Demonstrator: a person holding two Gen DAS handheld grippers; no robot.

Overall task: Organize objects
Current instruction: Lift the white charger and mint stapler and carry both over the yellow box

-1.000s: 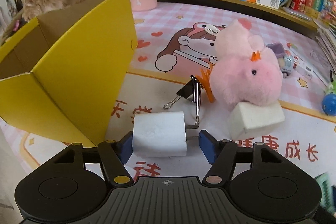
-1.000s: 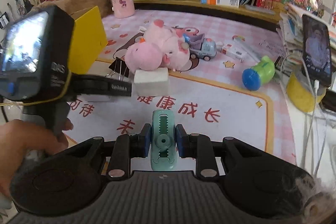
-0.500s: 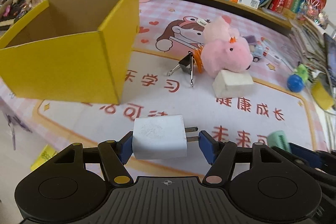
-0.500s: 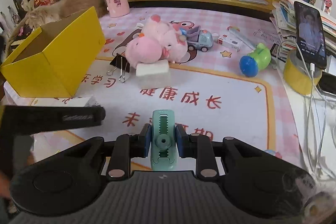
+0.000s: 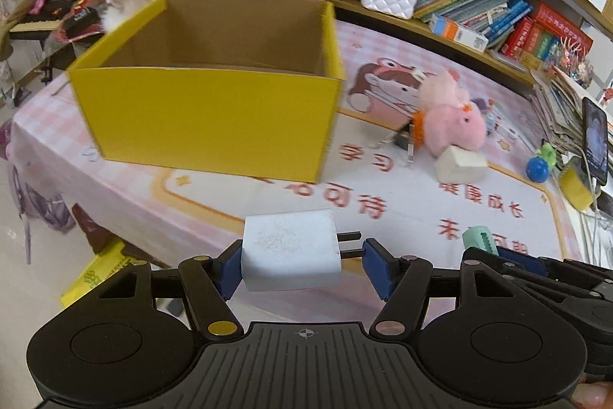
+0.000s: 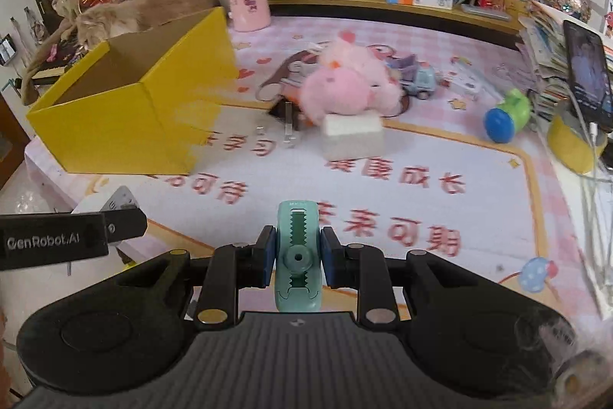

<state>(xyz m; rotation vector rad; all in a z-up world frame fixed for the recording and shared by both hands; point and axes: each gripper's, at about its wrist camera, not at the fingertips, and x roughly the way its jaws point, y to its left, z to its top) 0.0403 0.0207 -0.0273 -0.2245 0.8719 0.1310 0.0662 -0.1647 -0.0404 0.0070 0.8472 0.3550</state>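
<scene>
We see a pink checked play mat with red characters (image 5: 383,194) covering the table, bookshelves behind. An open yellow cardboard box (image 5: 214,117) stands on the mat's left part. Right of it, well apart, a pink plush pig (image 5: 454,131) leans on a white foam block (image 5: 459,163). Our left gripper (image 5: 302,255) clamps a white plug-in charger (image 5: 291,250), held above the mat's near edge. Our right gripper (image 6: 297,257) clamps a mint-green toothed plastic clip (image 6: 298,255), held above the mat.

one yellow box (image 5: 214,117), two pink plushies (image 5: 454,127)
</scene>
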